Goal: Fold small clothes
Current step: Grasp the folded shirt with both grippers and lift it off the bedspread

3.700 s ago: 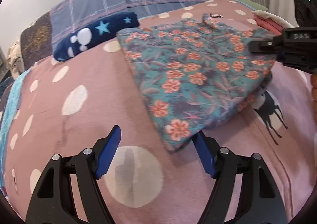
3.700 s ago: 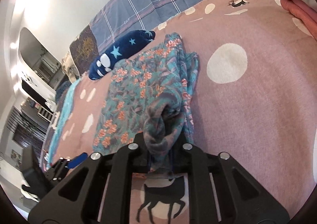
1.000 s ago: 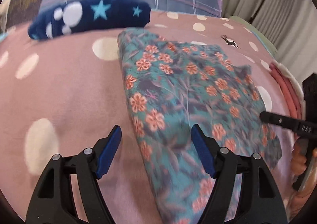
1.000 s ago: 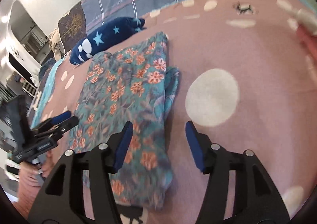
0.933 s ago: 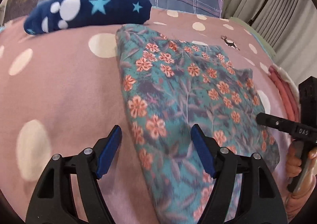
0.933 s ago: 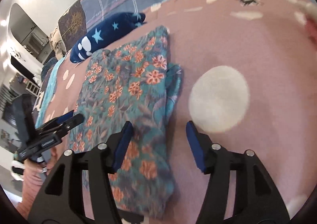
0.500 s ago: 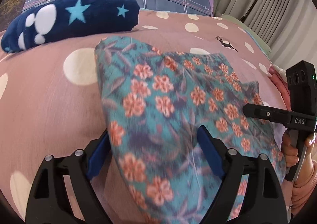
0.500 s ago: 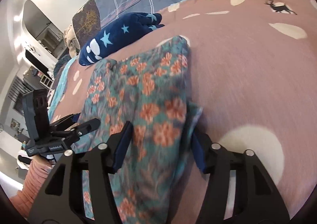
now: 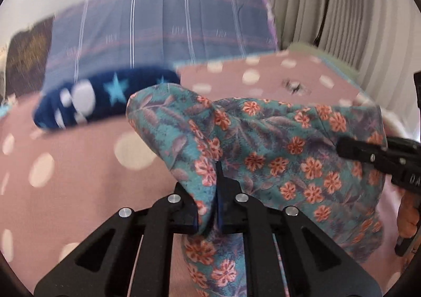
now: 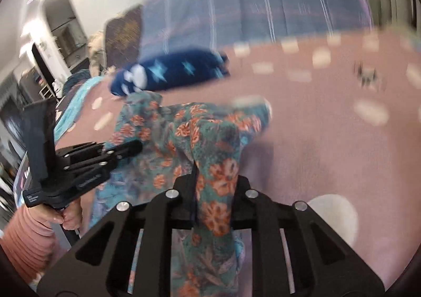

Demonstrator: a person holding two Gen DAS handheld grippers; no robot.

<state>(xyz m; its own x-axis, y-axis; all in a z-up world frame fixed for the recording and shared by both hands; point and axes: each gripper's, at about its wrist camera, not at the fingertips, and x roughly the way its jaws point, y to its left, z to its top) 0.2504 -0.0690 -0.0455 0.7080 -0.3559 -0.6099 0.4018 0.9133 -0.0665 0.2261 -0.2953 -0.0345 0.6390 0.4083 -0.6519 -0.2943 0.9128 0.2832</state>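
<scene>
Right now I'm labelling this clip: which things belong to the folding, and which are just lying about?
In the job:
floral garment
left hand-held gripper
right hand-held gripper

Lying about:
navy star blanket
plaid pillow

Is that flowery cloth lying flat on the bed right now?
No. Both grippers pinch the flowery cloth, its near edge bunched and raised.

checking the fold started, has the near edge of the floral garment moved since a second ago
Yes. The floral garment has come up off the pink dotted blanket: the left gripper and right gripper, jaws just closed on it, hold its near edge raised.
</scene>
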